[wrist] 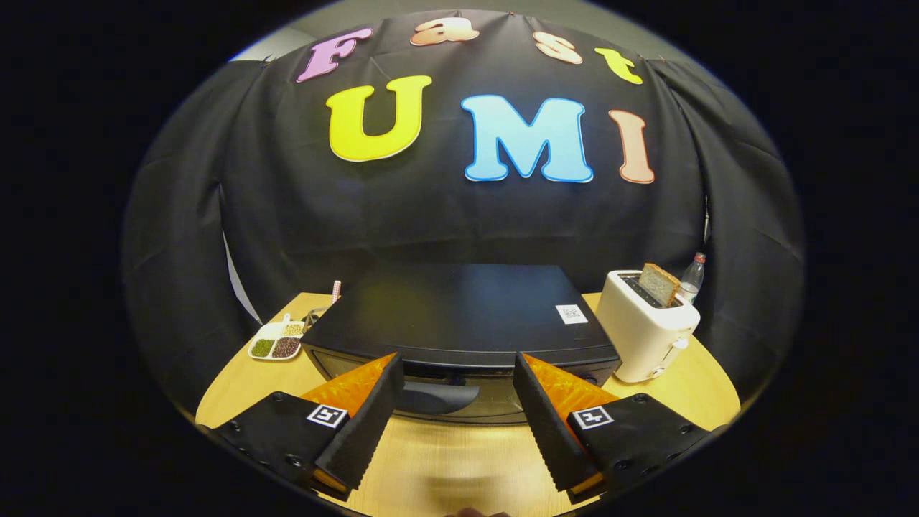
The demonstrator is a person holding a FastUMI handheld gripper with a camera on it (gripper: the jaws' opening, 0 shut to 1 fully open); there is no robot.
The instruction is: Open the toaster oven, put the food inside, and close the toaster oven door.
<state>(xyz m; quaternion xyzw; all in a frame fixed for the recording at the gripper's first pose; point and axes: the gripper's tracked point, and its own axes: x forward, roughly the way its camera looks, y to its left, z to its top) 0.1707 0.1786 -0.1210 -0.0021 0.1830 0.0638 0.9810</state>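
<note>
While the gripper (456, 373) hung above the wooden table (445, 467) with its fingers spread wide and nothing held between them, the black toaster oven (459, 316) sat just ahead, its door shut and the door handle (431, 396) showing in the gap between the fingertips. To the oven's right stood a white toaster (642, 334) with a slice of bread (659, 283) (upright in its slot) and a clear bottle (693, 276) behind it. On the oven's left lay a small divided dish (276, 342) of beans.
</note>
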